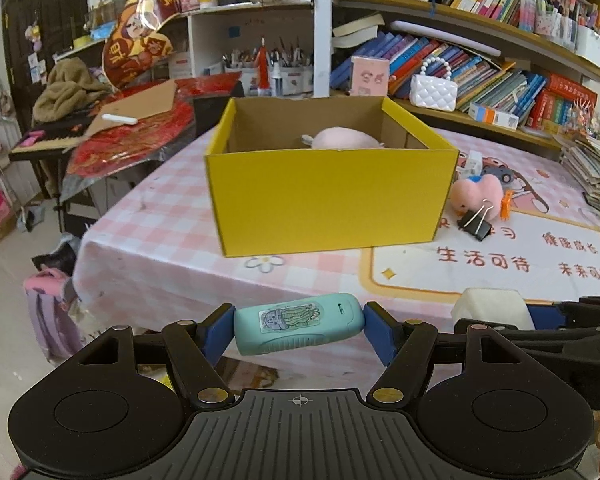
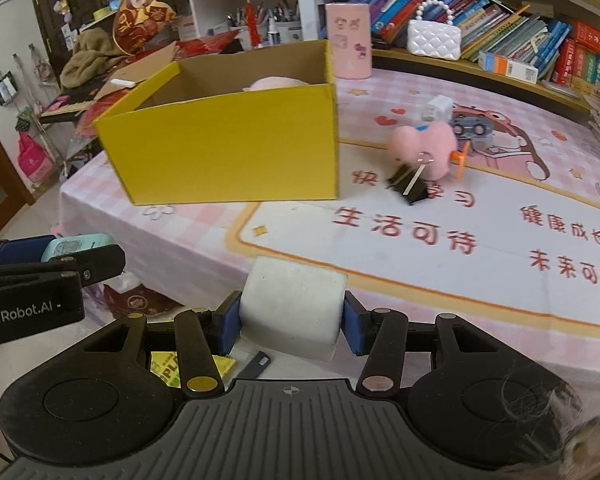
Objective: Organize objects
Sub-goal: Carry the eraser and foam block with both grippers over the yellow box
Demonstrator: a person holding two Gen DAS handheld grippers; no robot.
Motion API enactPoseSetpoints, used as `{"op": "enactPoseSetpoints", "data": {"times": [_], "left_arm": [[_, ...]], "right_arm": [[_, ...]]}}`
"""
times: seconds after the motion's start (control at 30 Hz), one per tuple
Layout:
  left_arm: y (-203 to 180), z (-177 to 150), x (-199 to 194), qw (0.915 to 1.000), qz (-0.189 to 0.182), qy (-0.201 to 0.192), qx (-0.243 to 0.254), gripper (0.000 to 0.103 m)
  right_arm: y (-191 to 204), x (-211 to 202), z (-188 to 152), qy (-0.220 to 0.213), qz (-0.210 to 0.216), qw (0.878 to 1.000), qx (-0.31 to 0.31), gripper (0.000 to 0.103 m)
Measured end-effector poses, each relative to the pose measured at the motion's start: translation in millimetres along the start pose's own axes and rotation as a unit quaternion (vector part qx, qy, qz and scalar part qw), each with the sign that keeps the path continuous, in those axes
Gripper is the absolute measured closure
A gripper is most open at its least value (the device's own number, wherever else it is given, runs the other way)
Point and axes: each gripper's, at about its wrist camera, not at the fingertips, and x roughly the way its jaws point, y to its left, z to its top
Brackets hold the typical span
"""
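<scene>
Left wrist view: the left gripper (image 1: 299, 330) clamps a teal case (image 1: 298, 323) crosswise between its 2 blue pads. Ahead of it stands the open yellow box (image 1: 328, 196) on the pink tablecloth (image 1: 172, 240), a pink plush (image 1: 342, 139) inside. Ahead and right of the tips lie a black binder clip (image 1: 476, 222) and a pink duck toy (image 1: 476, 192).

Right wrist view: the right gripper (image 2: 292, 322) squeezes a white block (image 2: 294, 306). The box sits ahead-left; the clip ahead-right.
</scene>
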Motion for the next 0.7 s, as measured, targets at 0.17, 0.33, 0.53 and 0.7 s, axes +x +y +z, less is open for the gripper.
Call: {"op": "enactPoseSetpoints", "data": {"times": [0.17,0.33,0.53,0.7], "left_arm": [[20,-3,-9,0.9998,0.014,-0.011,-0.001,0.033],[31,-1,-14,0.9997,0.015,-0.021,-0.005,0.033],[33,13,-16,0.9988,0.004,-0.048,-0.003,0.033],[36,43,-10,0.9958,0.014,-0.090,-0.006,0.033]], "right_arm": [[22,2,0,-0.003,0.007,1.000,-0.006,0.055],[35,2,3,-0.005,0.010,1.000,-0.019,0.056],[37,0,14,-0.027,0.002,0.999,-0.023,0.056],[27,0,48,-0.069,-0.012,0.997,-0.028,0.056]]}}
